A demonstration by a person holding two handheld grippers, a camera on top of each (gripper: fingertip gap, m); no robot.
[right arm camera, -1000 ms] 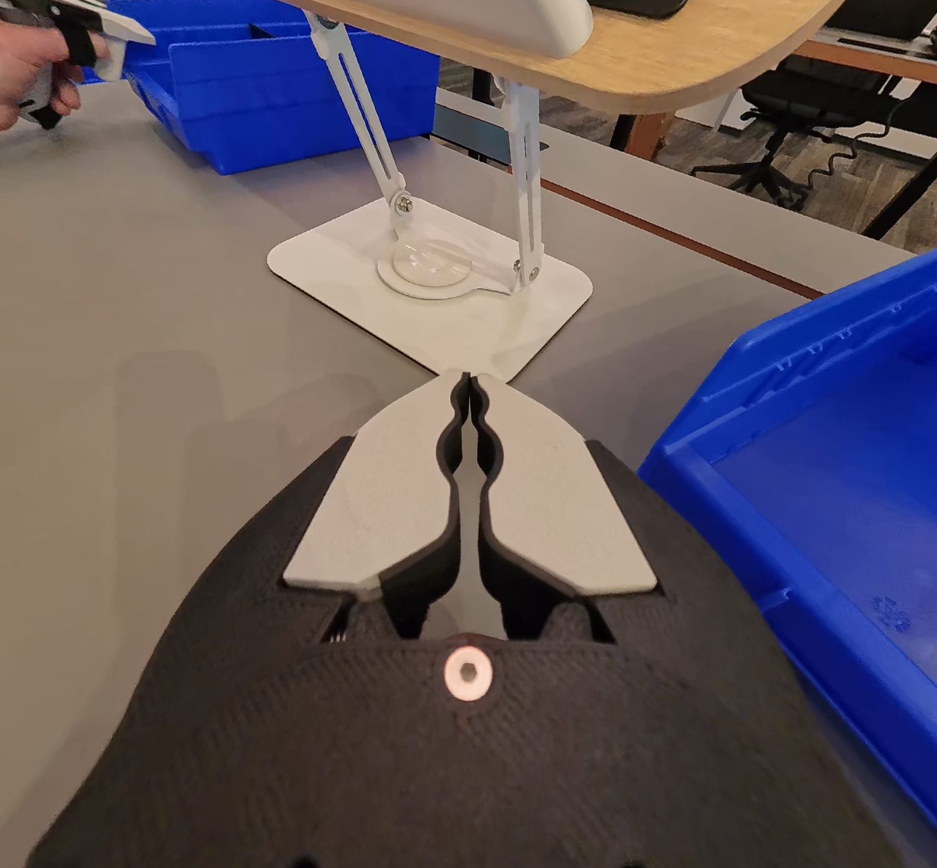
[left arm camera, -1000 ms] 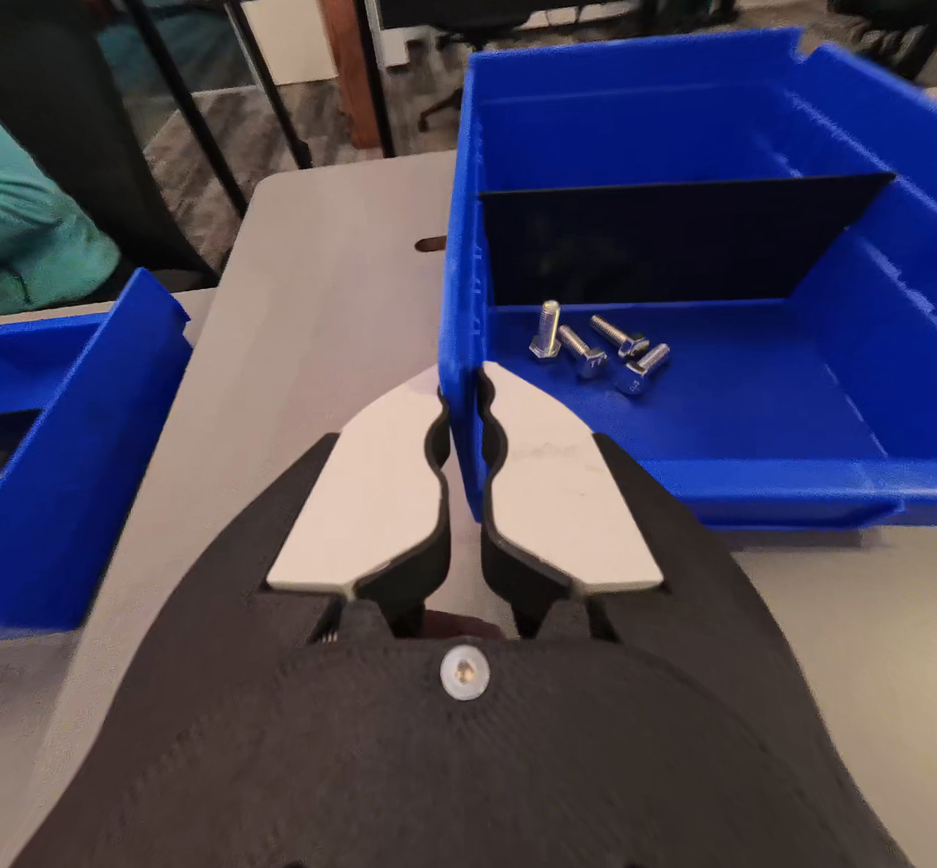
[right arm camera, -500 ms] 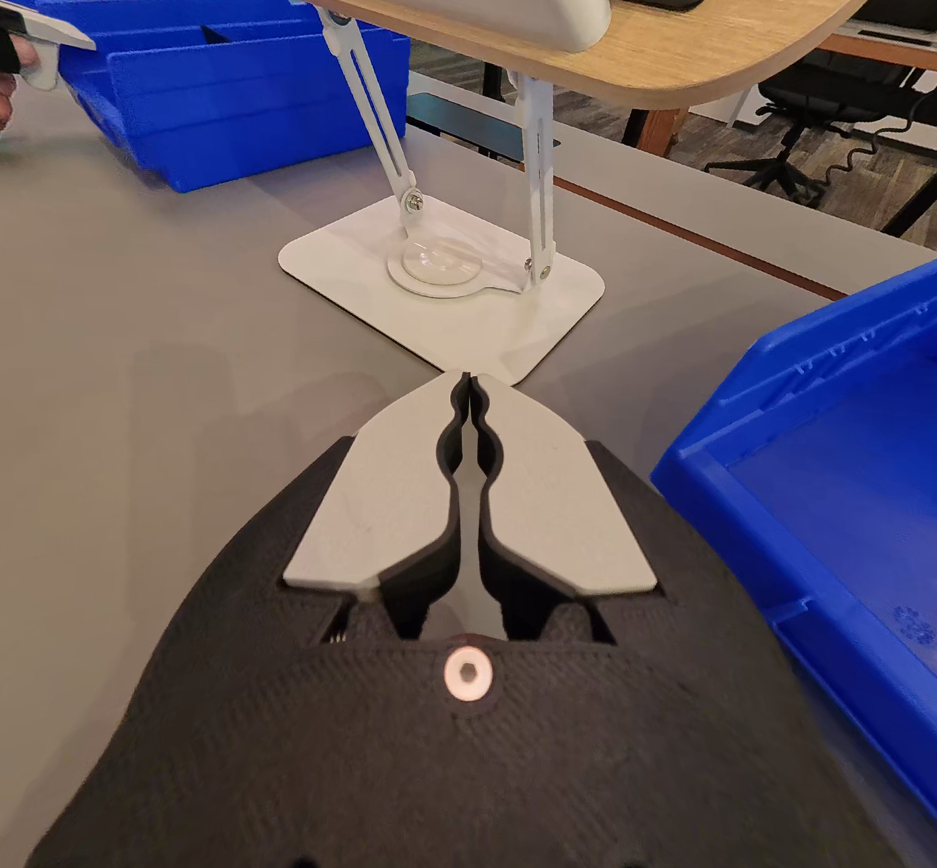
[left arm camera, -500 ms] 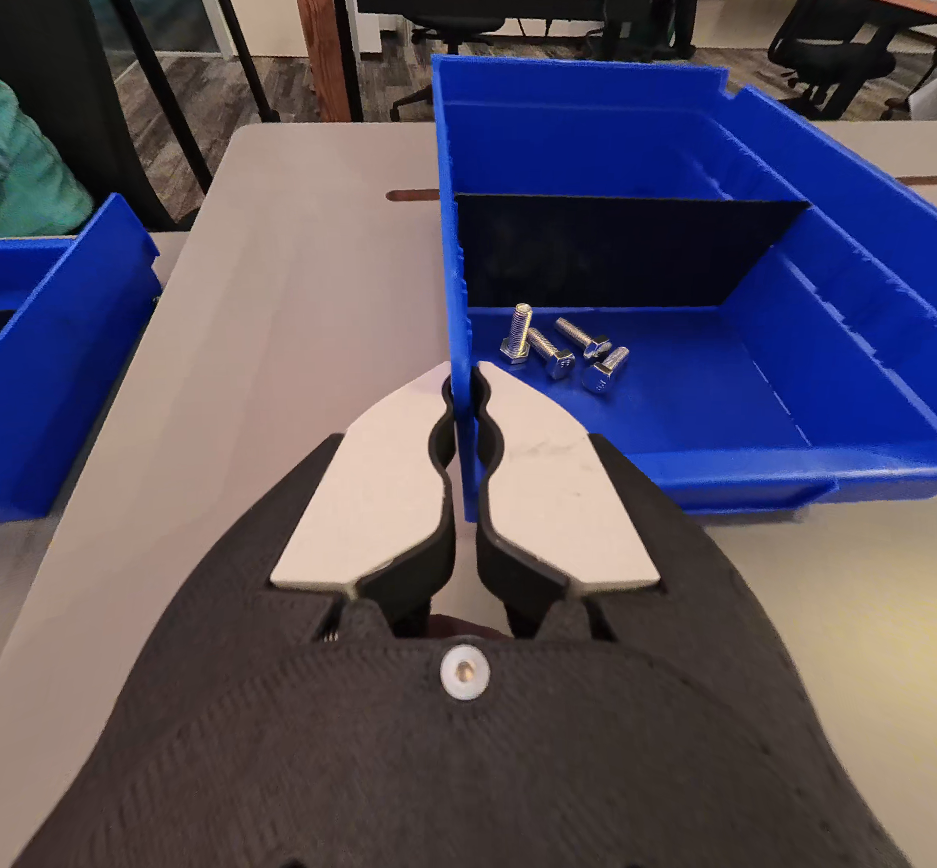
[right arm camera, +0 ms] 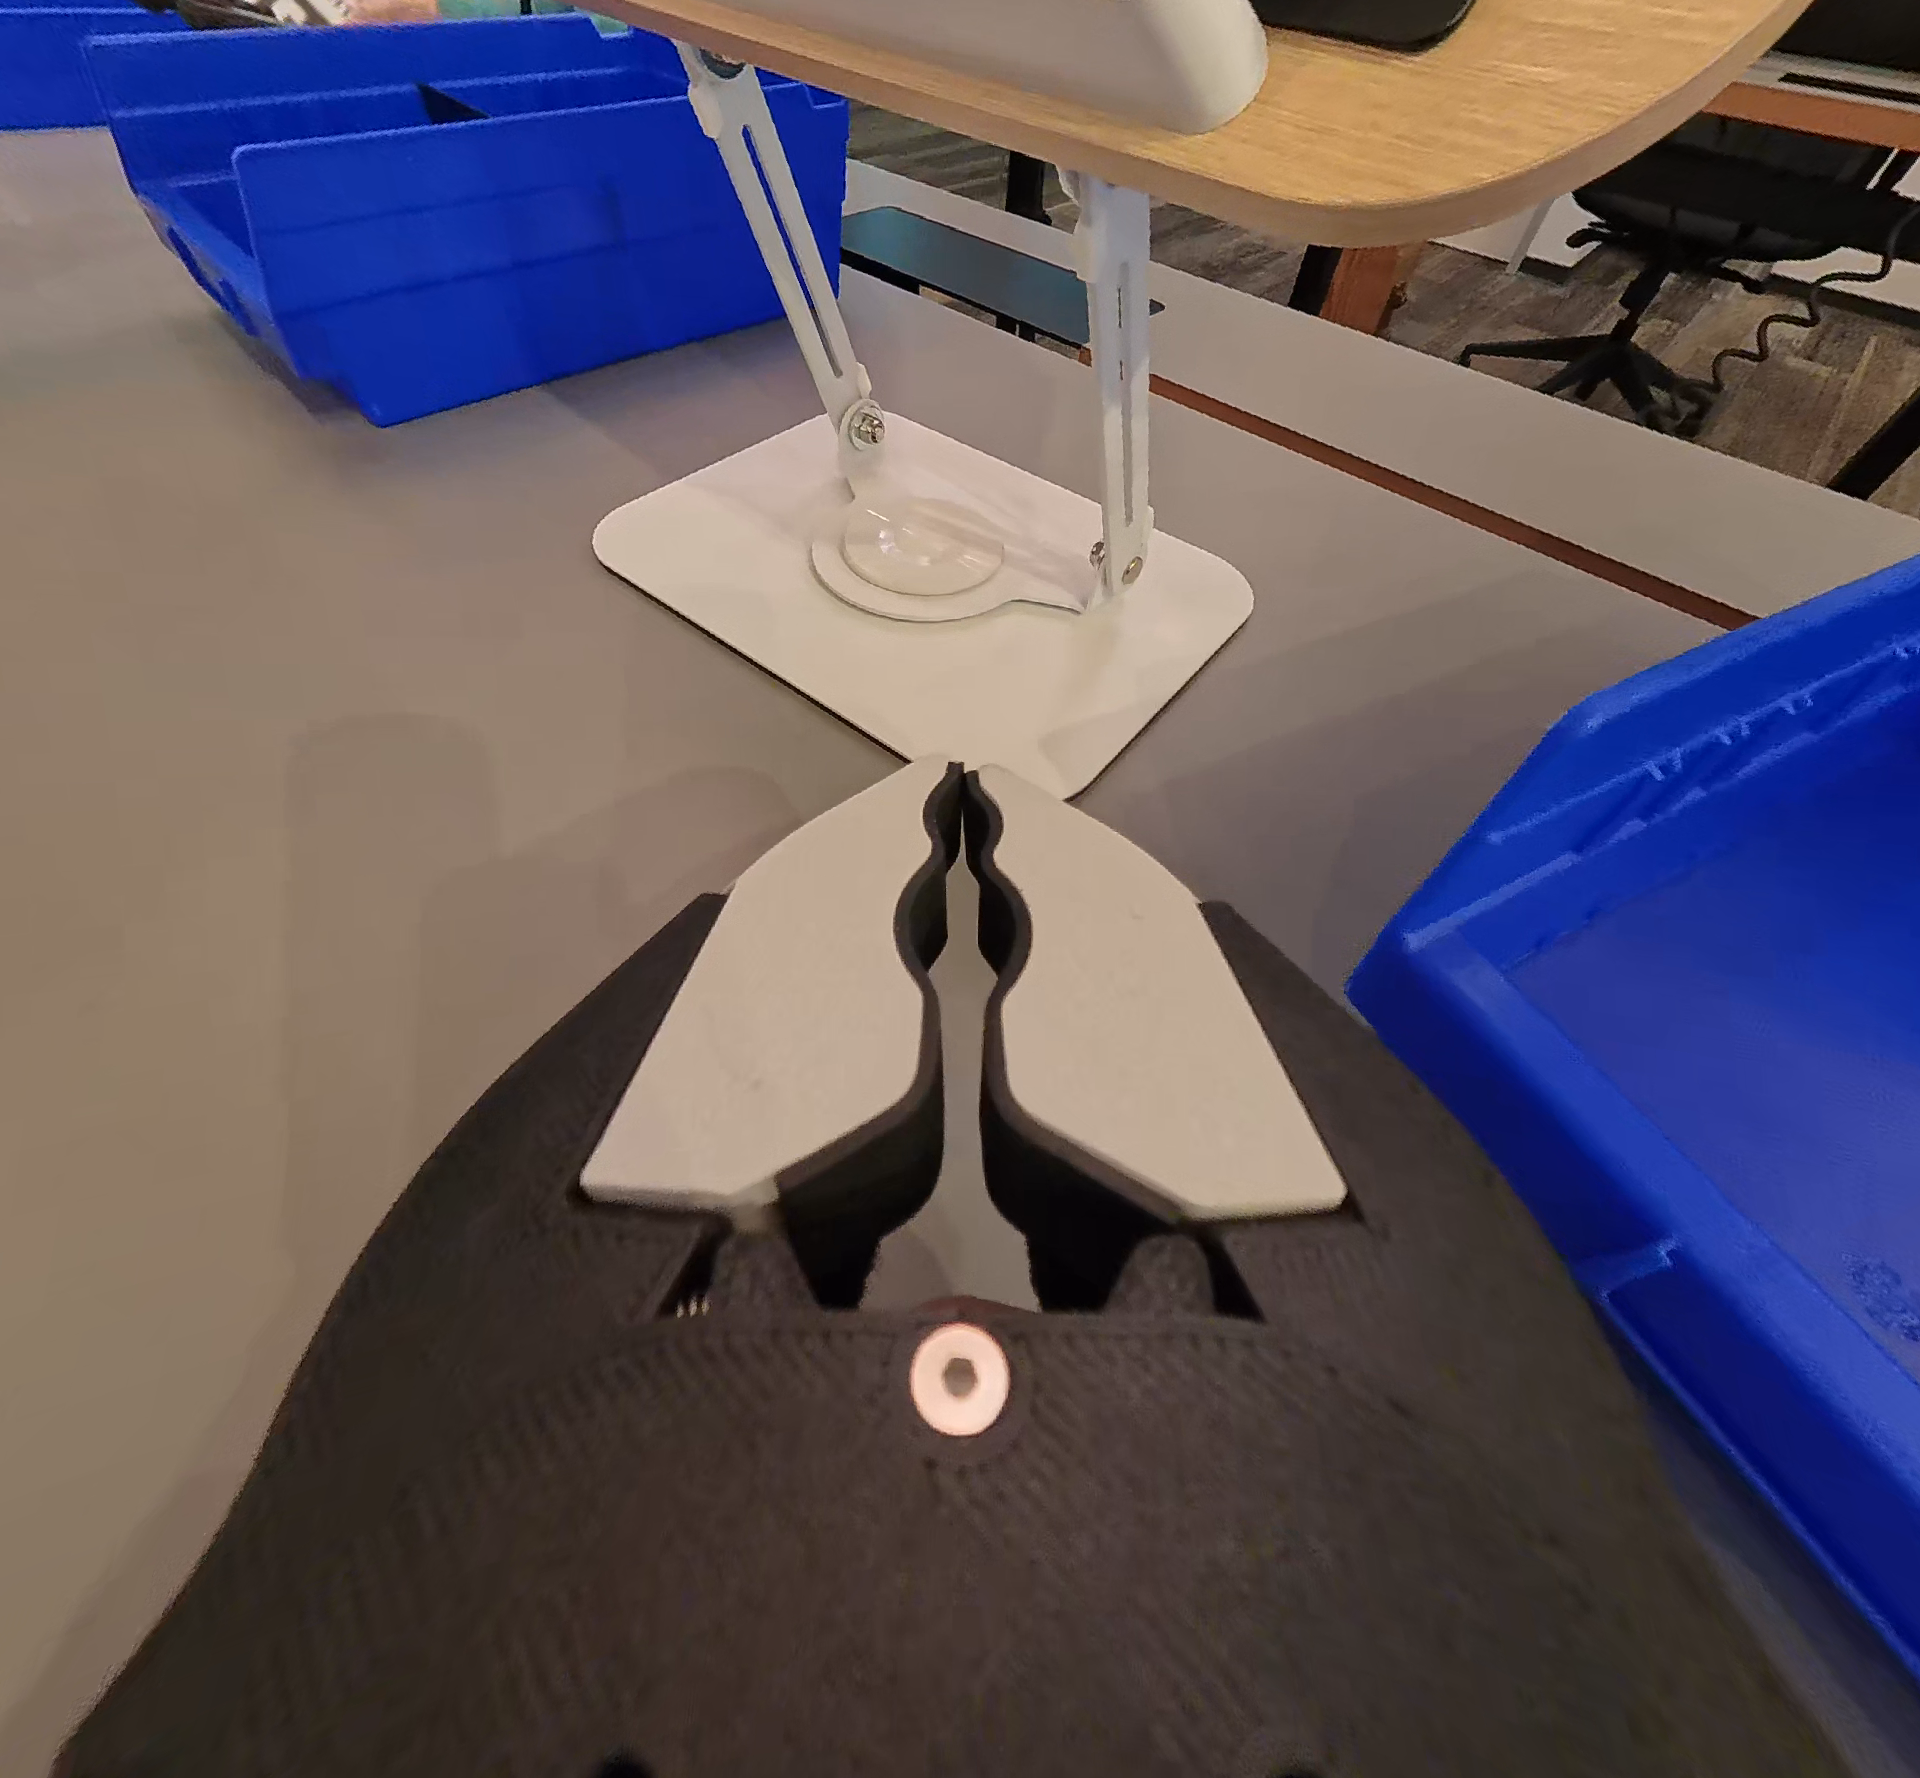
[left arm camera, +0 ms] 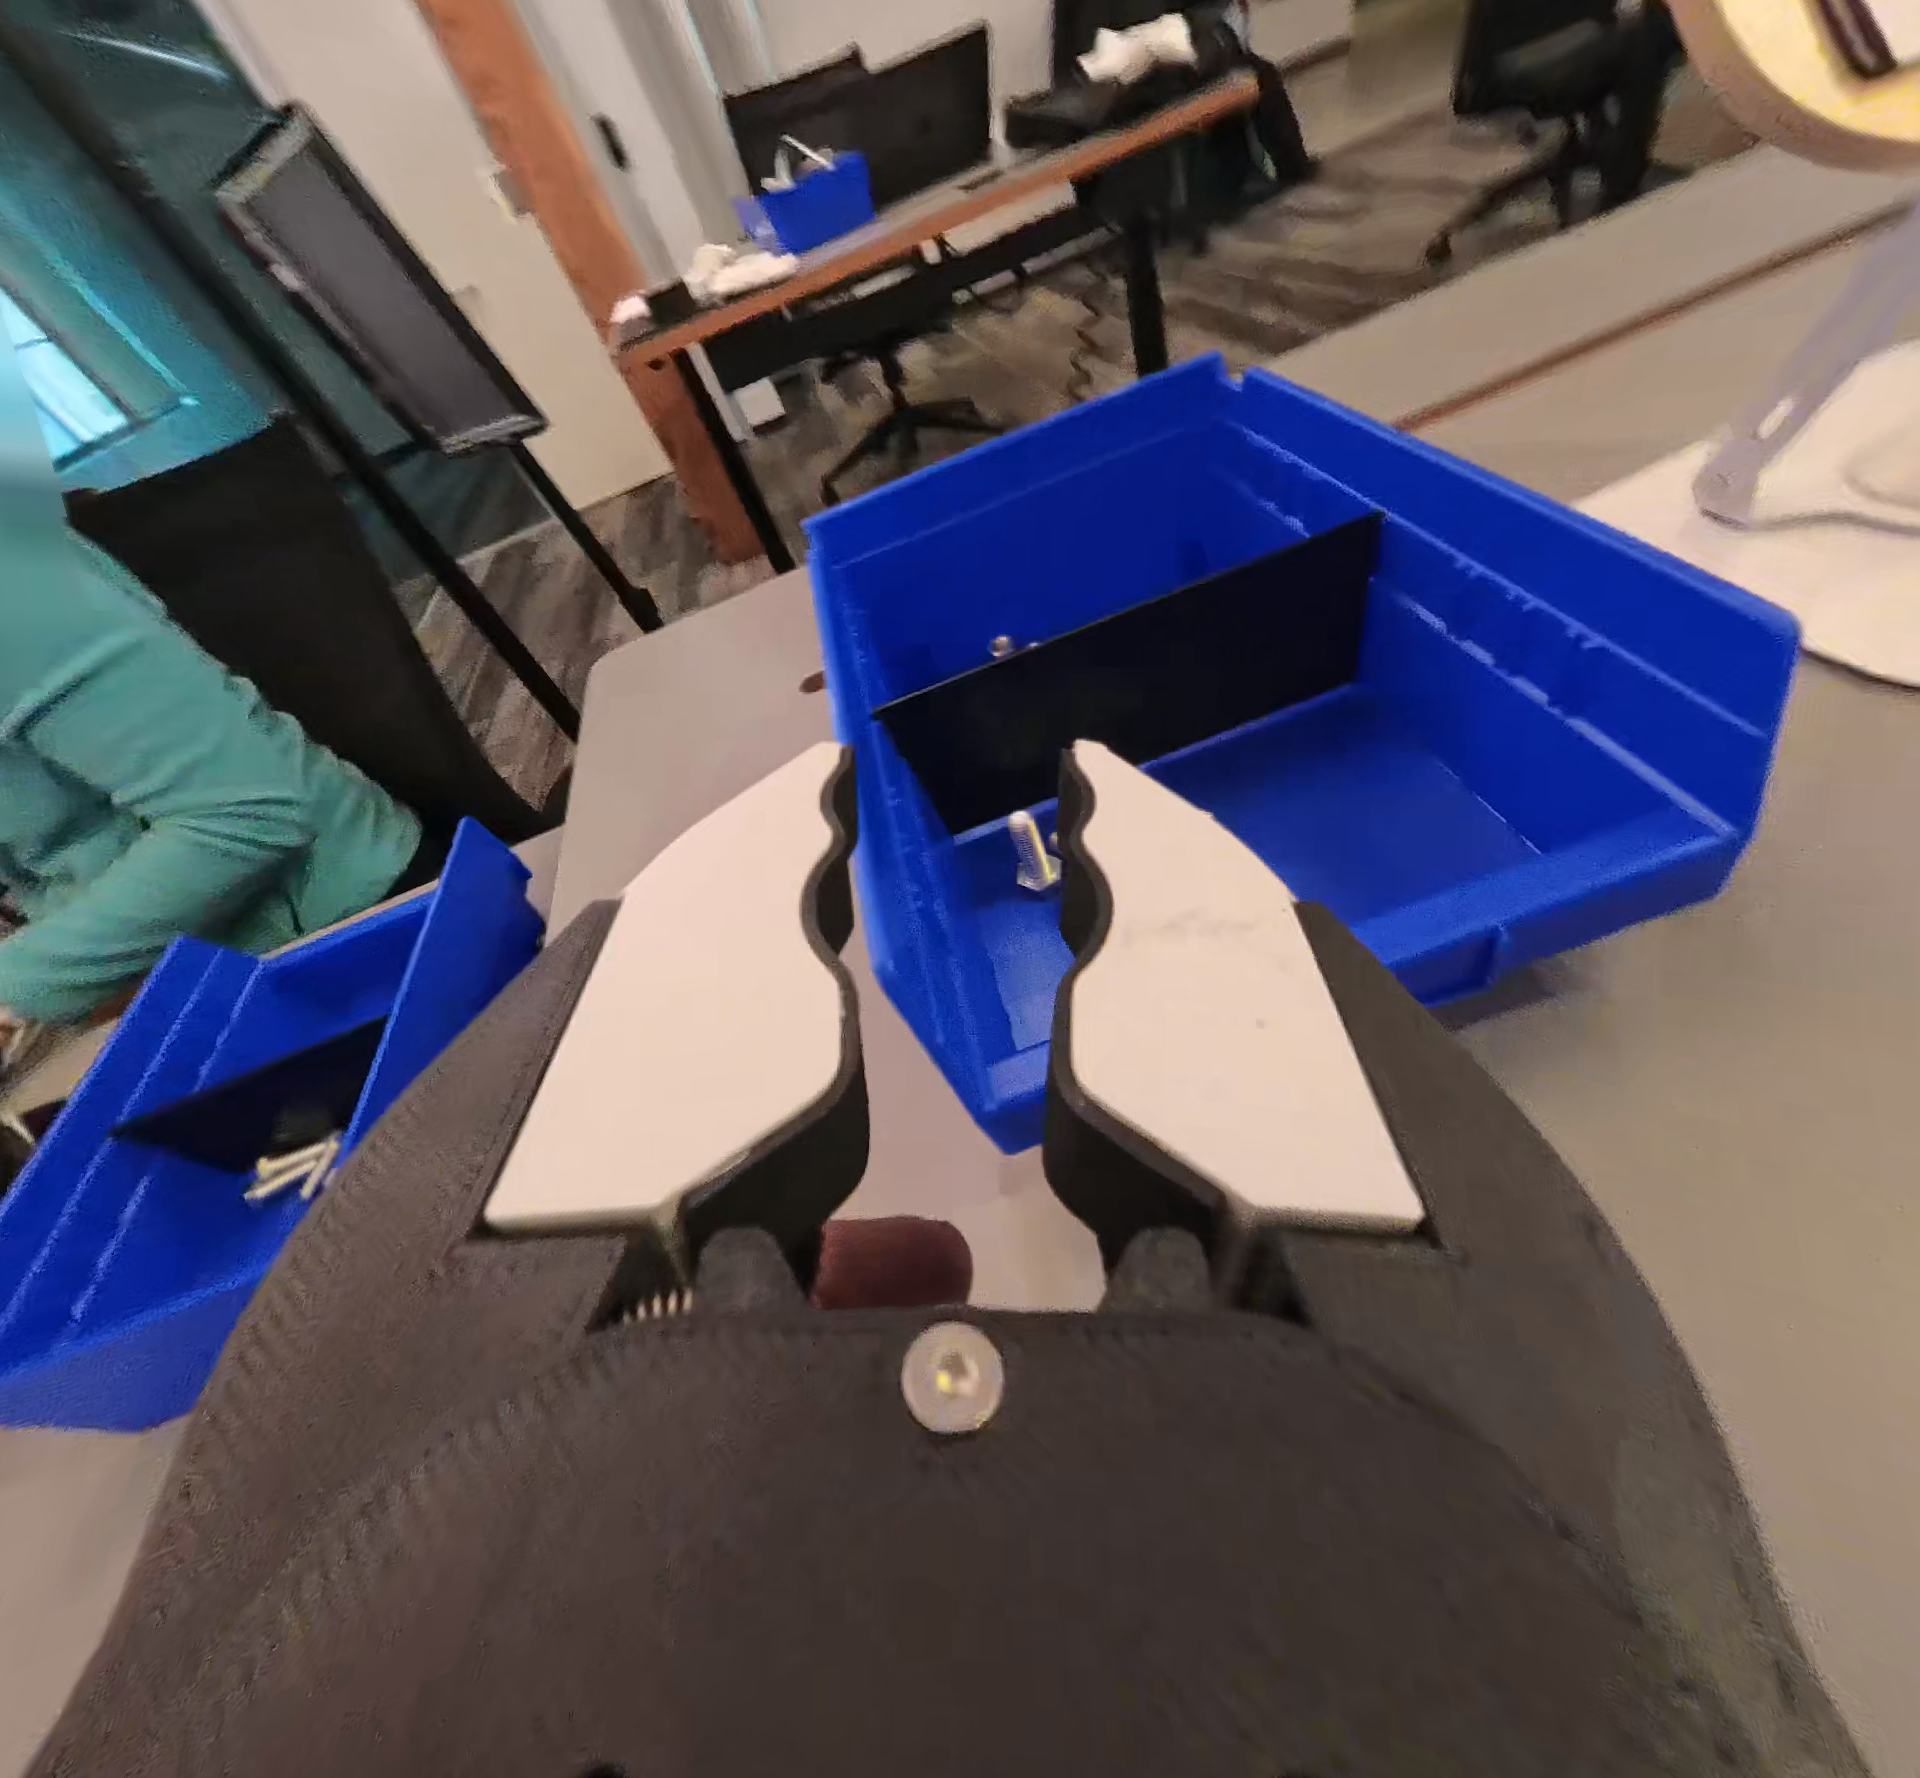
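Left gripper (left arm camera: 956, 772): jaws parted wide, nothing gripped, straddling the near-left wall of the blue bin (left arm camera: 1621, 689). Just beyond, an upright silver bolt (left arm camera: 1027, 847) is seen in the front compartment before the black divider (left arm camera: 1143, 679); judged small, rigid, light, slippery; best pinched across the shank. Right gripper (right arm camera: 964, 778): jaws closed empty over the grey surface (right arm camera: 312, 585), near a white stand base (right arm camera: 935, 627). Writing on a card behind the far bin is left unread.

Black ribbed tool (left arm camera: 961, 772), grey fingers (left arm camera: 707, 980), silver screw (left arm camera: 952, 1394).
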